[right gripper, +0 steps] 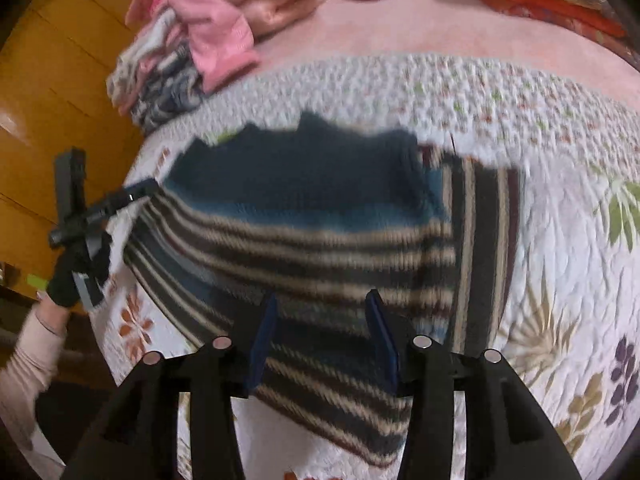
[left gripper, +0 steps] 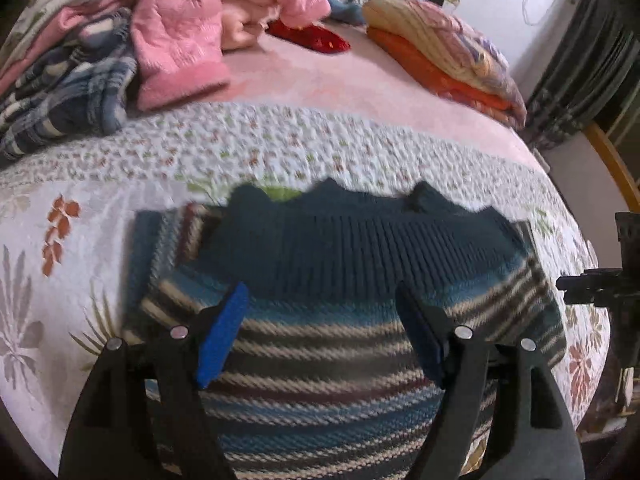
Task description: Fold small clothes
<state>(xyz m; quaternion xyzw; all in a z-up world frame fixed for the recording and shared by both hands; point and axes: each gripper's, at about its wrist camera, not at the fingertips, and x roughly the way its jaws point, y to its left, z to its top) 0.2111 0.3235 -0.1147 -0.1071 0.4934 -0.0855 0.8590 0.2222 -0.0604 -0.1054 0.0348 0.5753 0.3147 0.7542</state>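
The left gripper (left gripper: 320, 336) stands with its blue-padded jaws spread wide, holding nothing, poised over the striped knit sweater (left gripper: 328, 320) that lies flat on the bed directly beneath and ahead of it. The right gripper (right gripper: 322, 336) is likewise spread apart and empty, its blue pads above the sweater's lower striped part. In the right wrist view the left gripper shows off to the left at the sweater's edge, held by a hand in a black glove (right gripper: 78, 276) with a pale pink sleeve (right gripper: 30, 356) behind it; whether its tip touches the knit there cannot be told through the blur. The sweater has a dark teal ribbed band along its far edge, then bands of blue, cream, brown and black nearer the grippers, and one side panel turned so that its stripes run crosswise to the rest. It lies on a white quilted bedspread (left gripper: 72, 248) printed with leaves and flowers. Beyond the sweater the quilt ends in a small-flowered border, and past that is a pink blanket (left gripper: 360, 84). Far ahead and to the left of the left gripper is a heap of clothes with a pink quilted garment (left gripper: 180, 28) on top and a blue plaid one (left gripper: 72, 92) beside it. Far ahead to the right sits a stack of folded orange and yellow bedding (left gripper: 448, 52), with a small red cloth (left gripper: 312, 38) between heap and stack.
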